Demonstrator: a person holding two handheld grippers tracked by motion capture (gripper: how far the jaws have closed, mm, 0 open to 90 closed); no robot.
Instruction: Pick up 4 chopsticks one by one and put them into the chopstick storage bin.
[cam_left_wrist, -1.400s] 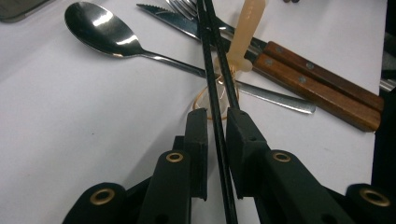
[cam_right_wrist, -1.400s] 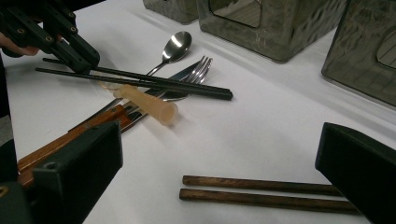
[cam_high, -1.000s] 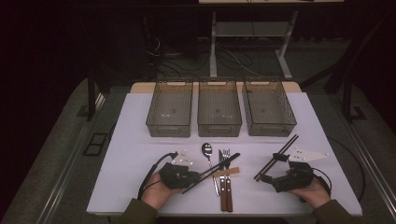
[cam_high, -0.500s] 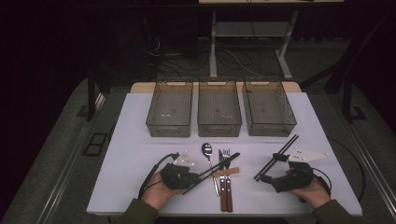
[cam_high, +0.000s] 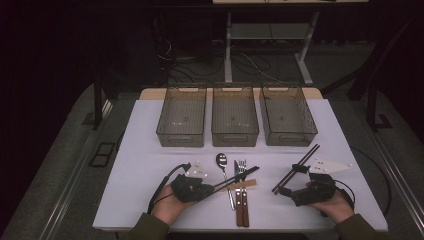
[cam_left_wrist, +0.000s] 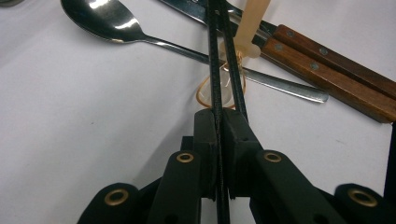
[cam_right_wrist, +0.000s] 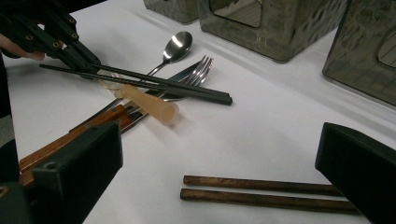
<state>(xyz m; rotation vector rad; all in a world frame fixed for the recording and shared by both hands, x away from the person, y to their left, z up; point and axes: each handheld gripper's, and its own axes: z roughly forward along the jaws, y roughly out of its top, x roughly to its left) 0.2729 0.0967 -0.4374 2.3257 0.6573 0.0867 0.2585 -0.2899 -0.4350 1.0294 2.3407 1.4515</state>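
Gripping step: left gripper (cam_high: 235, 179), jaws just drawn together and clamped on the pale plastic spoon (cam_right_wrist: 148, 107) lying across the cutlery near centre, next needing a clean lift; right gripper (cam_right_wrist: 219, 154) standing open over the wooden chopsticks (cam_right_wrist: 261, 191).

A white worktop (cam_high: 150, 150) stands lit in a dark room. Grey floor (cam_high: 65, 150) surrounds it. Behind, a pale table frame (cam_high: 228, 55) rises over tangled cables (cam_high: 175, 62) in deep shadow.
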